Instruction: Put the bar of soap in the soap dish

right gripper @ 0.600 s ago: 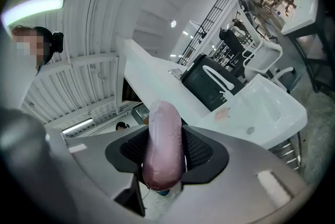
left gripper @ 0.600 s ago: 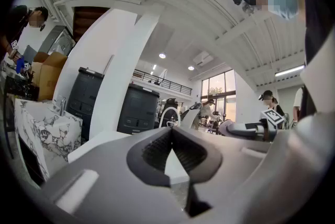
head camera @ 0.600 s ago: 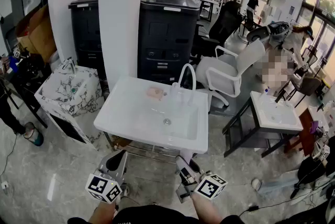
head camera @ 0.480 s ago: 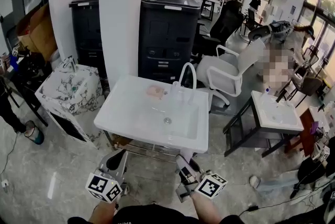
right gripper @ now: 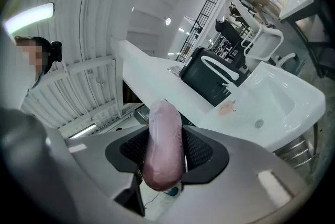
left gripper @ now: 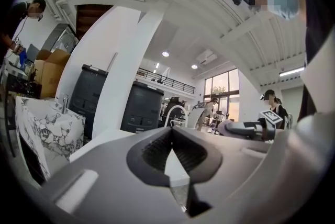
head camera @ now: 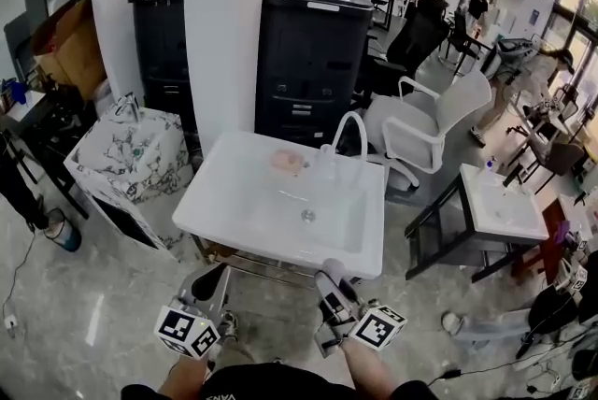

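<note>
My right gripper (right gripper: 166, 150) is shut on a pink oval bar of soap (right gripper: 163, 139), which stands on end between the black pads. In the head view this gripper (head camera: 332, 277) hovers just in front of the white sink (head camera: 234, 221). On the sink's back ledge, left of the curved faucet (head camera: 350, 132), a pinkish soap dish (head camera: 288, 162) sits; the right gripper view shows the dish (right gripper: 226, 108) far ahead. My left gripper (head camera: 215, 277) is shut and empty, its pads (left gripper: 157, 152) pressed together, level and short of the sink's front edge.
A marbled sink (head camera: 131, 160) stands at the left and another white sink (head camera: 500, 202) at the right. Behind the main sink are a white pillar (head camera: 224, 34), black cabinets (head camera: 313, 62) and a white chair (head camera: 420, 132). People move in the far background.
The head view has shifted a little, so the sink sits slightly lower and to the right in the picture. Both grippers keep their places in front of it.
</note>
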